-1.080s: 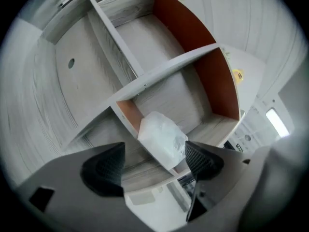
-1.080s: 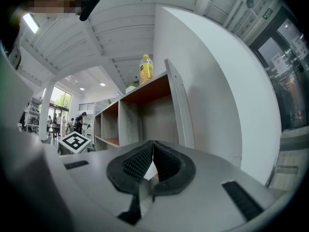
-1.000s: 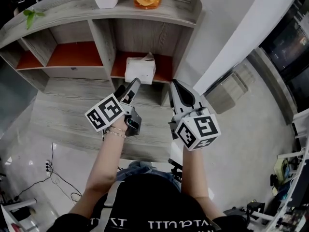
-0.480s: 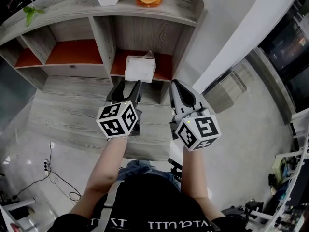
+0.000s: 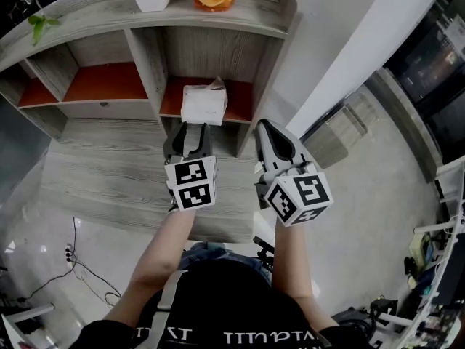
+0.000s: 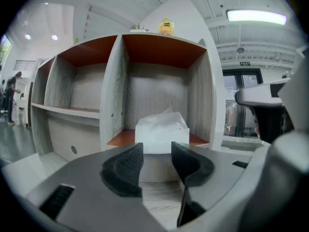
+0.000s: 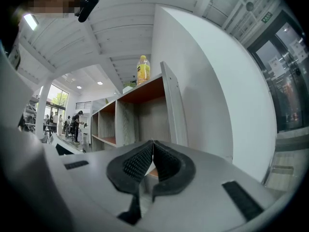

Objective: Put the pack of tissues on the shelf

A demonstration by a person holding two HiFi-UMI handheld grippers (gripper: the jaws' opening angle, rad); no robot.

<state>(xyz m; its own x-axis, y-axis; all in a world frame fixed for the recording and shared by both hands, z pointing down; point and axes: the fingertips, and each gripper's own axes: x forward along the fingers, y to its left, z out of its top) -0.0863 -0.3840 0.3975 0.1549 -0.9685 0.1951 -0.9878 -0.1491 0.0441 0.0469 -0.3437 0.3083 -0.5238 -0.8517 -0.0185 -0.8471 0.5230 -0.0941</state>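
"Tissues [image 5: 203, 104], where?"
"In the shelf [image 5: 144, 57] compartment straight ahead of the left gripper [image 5: 190, 132], untouched."
"Its jaws?"
"Half apart, just been closing, nothing between them."
"Right gripper [image 5: 267, 132]?"
"Beside the left, pads pressed together."

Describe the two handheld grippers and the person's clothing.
The left gripper and right gripper: grey moulded bodies, black ribbed pads, each bearing a white cube of black square markers. Worn: black top with white lettering; forearms unsleeved. The left's jaws have just been closing, with nothing between them.
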